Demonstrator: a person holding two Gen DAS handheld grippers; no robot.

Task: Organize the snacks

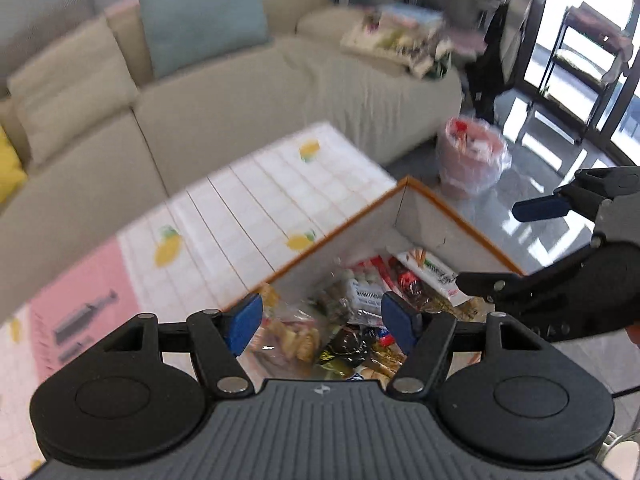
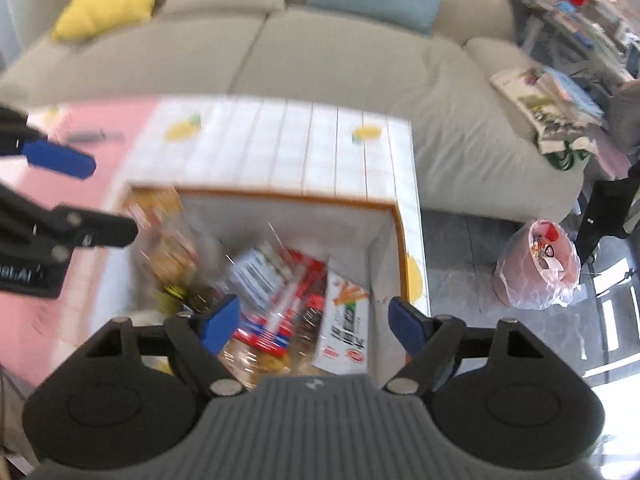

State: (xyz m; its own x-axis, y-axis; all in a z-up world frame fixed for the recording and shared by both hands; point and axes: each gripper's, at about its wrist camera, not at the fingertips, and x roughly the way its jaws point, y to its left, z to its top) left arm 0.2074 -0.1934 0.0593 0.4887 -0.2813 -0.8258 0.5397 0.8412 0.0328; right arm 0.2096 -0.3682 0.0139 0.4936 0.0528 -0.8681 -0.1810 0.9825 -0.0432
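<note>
Both your left gripper (image 1: 322, 322) and right gripper (image 2: 316, 324) hang spread wide and empty above the box (image 1: 360, 224); the snacks (image 2: 276, 280) lie heaped below, seemingly stowed together.

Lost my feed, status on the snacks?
Left gripper open, empty. Right gripper open, empty. Snack packets piled in box on table. Nothing blocking.

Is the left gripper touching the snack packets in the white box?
Apart. In the left wrist view the left gripper hangs open above the snack packets.
</note>
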